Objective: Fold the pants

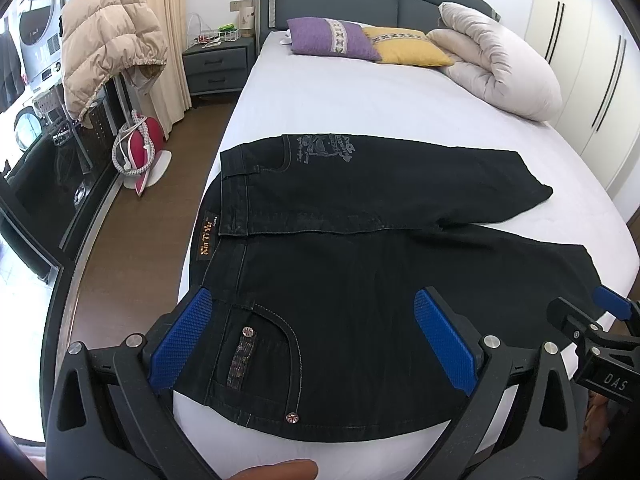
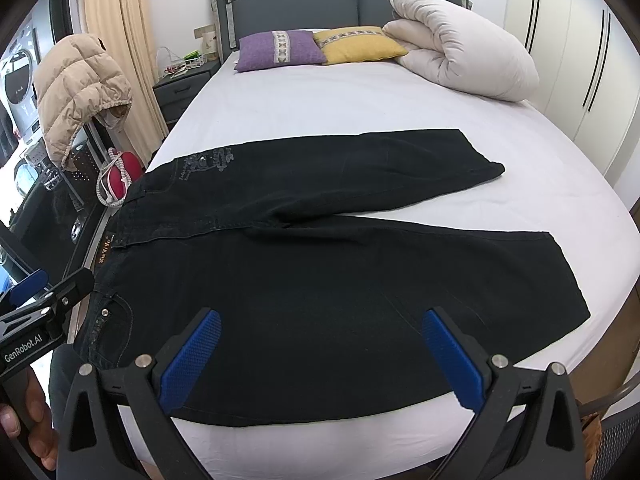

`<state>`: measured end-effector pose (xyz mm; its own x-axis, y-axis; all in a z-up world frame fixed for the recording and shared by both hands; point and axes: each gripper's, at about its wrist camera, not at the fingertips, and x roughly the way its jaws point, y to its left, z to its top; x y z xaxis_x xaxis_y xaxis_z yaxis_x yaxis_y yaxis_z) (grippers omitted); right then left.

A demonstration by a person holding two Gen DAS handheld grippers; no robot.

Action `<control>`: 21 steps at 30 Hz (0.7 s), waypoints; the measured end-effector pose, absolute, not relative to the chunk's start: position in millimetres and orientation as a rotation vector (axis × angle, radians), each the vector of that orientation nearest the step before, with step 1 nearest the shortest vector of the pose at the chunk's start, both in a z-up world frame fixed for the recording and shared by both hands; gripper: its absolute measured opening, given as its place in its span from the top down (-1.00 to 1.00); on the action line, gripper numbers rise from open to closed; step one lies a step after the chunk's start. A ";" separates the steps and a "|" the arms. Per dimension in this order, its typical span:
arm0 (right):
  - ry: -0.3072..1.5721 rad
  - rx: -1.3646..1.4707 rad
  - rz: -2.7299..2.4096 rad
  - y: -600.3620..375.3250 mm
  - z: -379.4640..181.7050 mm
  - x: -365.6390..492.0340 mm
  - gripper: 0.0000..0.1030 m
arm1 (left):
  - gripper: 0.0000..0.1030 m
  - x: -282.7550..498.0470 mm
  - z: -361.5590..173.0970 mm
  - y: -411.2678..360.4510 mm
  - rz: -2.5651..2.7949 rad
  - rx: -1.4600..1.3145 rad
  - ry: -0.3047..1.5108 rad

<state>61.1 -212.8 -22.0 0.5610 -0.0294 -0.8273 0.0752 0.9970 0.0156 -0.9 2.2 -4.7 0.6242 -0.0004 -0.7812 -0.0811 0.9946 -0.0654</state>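
pants flat on bed | left gripper, right gripper: jaws spread, nothing pinched | risk: single-layer pinch (denim bunches, fold skews)

The pants are seen as matt black denim with pale stitching and metal rivets. The bed is covered in smooth white cloth. Each claw's pads are finished in blue knurled plastic on matt black frames.
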 end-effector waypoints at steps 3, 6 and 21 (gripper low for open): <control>0.976 0.052 -0.064 -213.3 -23.2 61.4 -1.00 | -1.00 -0.4 -4.9 2.2 0.048 -0.098 0.900; 0.977 0.051 -0.066 -213.8 -23.5 61.2 -1.00 | -1.00 0.5 -4.9 2.3 0.048 -0.099 0.902; 0.979 0.053 -0.066 -213.0 -25.9 59.5 -1.00 | -1.00 -1.2 -7.5 2.8 0.048 -0.102 0.903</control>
